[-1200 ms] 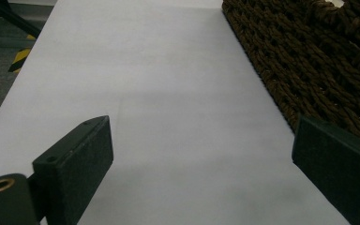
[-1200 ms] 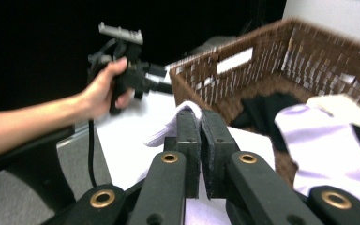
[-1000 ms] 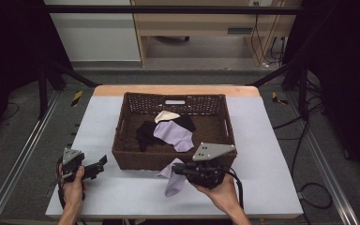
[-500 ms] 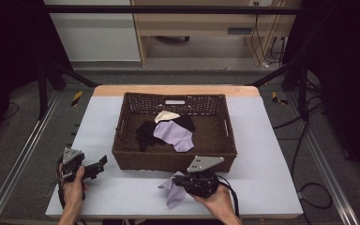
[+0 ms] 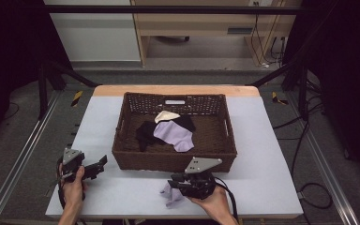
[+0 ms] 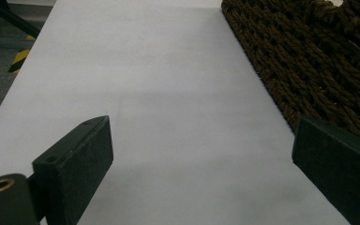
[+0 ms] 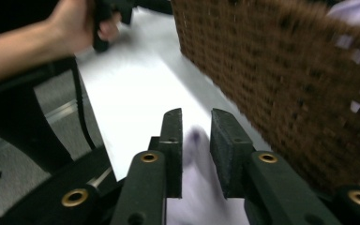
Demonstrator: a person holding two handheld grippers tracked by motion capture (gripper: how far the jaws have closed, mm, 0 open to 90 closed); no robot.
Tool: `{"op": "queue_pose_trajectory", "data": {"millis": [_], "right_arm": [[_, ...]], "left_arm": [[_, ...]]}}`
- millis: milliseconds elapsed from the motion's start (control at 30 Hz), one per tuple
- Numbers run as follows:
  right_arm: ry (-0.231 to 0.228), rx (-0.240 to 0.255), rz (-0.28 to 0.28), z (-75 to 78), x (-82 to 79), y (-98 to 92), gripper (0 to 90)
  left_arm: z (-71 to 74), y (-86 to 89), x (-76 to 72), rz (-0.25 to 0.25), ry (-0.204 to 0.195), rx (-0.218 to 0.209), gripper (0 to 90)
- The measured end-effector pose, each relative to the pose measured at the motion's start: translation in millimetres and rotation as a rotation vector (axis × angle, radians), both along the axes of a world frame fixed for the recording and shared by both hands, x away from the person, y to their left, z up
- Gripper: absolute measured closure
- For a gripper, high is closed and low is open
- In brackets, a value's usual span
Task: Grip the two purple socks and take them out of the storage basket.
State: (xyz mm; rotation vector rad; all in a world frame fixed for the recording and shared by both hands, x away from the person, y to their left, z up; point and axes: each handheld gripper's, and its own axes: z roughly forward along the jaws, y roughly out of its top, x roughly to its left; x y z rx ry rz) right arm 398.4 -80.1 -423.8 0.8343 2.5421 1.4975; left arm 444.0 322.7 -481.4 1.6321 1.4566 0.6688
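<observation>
Where the high view looks down on the white table (image 5: 267, 154), one brown woven basket (image 5: 175, 161) sits in the middle, and I count three cloths inside it: one lilac cloth (image 5: 174, 135), one black cloth (image 5: 146, 132) and one cream cloth (image 5: 166, 116), all overlapping; a fourth piece, the small lilac cloth (image 5: 171, 193), lies crumpled on the table just in front of the basket's near wall; the right gripper (image 5: 177, 183) is low over it, jaws pointing left, while the left gripper (image 5: 101, 163) rests well apart at the table's left edge, beside the basket's near left corner.

In the left gripper view, its two black pads (image 6: 75, 161) stand wide apart with bare table between them; nothing is held; the basket's wall (image 6: 309, 61) runs along the right.

In the right gripper view, the right gripper (image 7: 196, 136) has just been parting its jaws; the two pads (image 7: 172, 140) stand a little apart with the small lilac cloth (image 7: 197, 187) lying between them, loose rather than pinched; the basket (image 7: 281, 75) rises at the right, and the person's other hand (image 7: 79, 23) shows at top left.
</observation>
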Motion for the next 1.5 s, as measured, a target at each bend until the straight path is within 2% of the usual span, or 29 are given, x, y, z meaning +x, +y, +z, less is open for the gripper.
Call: {"op": "queue_pose_trajectory", "data": {"millis": [100,167,233,333,433,633,767,933,1100,1267,1500], "right_arm": [[-0.012,0.029,-0.004,12.2,0.1,-1.2,71.1],[-0.036,0.045,-0.011,23.4,0.6,-1.6,70.6],[-0.068,0.062,-0.030,33.4,2.3,-2.8,69.5],[-0.092,0.077,-0.062,47.2,8.0,-5.7,68.1],[-0.113,0.081,-0.105,60.0,19.7,-9.9,65.8],[-0.121,0.119,-0.162,77.3,39.1,-16.5,62.8],[-0.156,0.135,-0.198,89.5,50.5,-16.7,59.0],[-0.230,0.099,-0.249,99.1,63.7,-13.4,55.5],[-0.253,0.078,-0.283,106.4,79.1,-7.8,54.9],[-0.253,0.061,-0.326,108.4,99.0,0.3,53.9],[-0.216,0.032,-0.378,102.7,130.1,9.7,53.5]], "left_arm": [[0.0,0.1,-0.1,0.000,0.000,0.000,5.3],[0.0,0.1,0.0,-0.001,0.000,-0.002,5.3],[0.0,0.2,0.0,-0.002,0.000,-0.002,5.3],[0.1,0.2,-0.1,-0.002,-0.001,-0.001,5.4],[0.1,0.2,-0.1,-0.003,0.000,-0.002,5.3],[0.0,0.2,0.1,-0.003,0.001,-0.003,5.3],[0.0,0.2,0.0,-0.002,0.000,-0.002,5.3],[0.1,0.2,0.0,-0.004,0.000,-0.001,5.3],[0.1,0.1,0.0,-0.004,0.000,0.000,5.3],[0.2,0.0,-0.1,-0.004,-0.001,0.000,5.3],[0.1,0.3,0.1,-0.005,0.001,-0.003,5.4]]}}
